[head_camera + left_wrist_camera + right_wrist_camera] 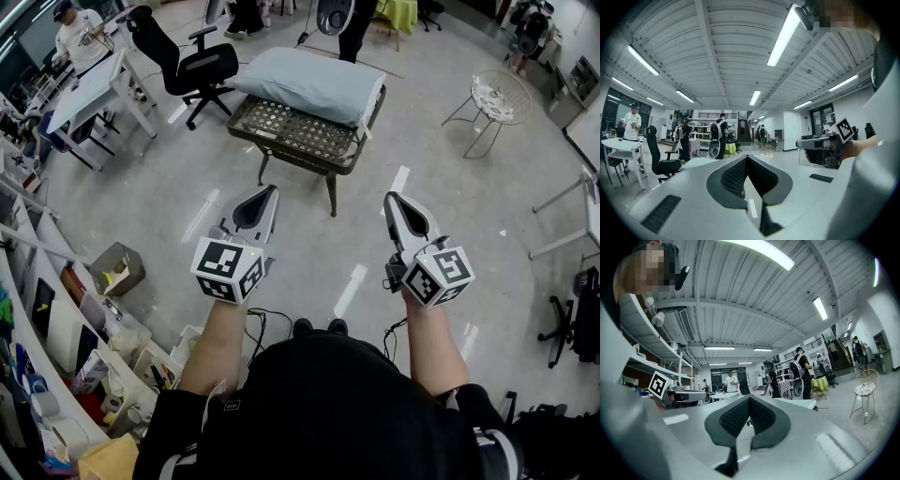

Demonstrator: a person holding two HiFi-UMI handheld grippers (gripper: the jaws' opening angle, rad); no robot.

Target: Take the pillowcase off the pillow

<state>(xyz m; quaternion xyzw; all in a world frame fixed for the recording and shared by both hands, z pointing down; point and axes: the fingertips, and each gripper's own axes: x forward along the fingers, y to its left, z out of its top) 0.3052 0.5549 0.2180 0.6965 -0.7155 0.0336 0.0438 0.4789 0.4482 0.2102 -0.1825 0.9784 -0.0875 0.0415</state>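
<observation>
A pale blue pillow in its pillowcase lies on a low dark lattice table some way ahead of me. My left gripper is held level at the lower left, well short of the table, jaws shut and empty. My right gripper is at the lower right, also level, shut and empty. In the left gripper view the pillow is a pale strip beyond the shut jaws, with the right gripper to the side. In the right gripper view the pillow lies just past the shut jaws.
A black office chair stands left of the table beside white desks. A round wire side table is at the far right. Shelves with clutter line the left edge. People stand at the back of the room.
</observation>
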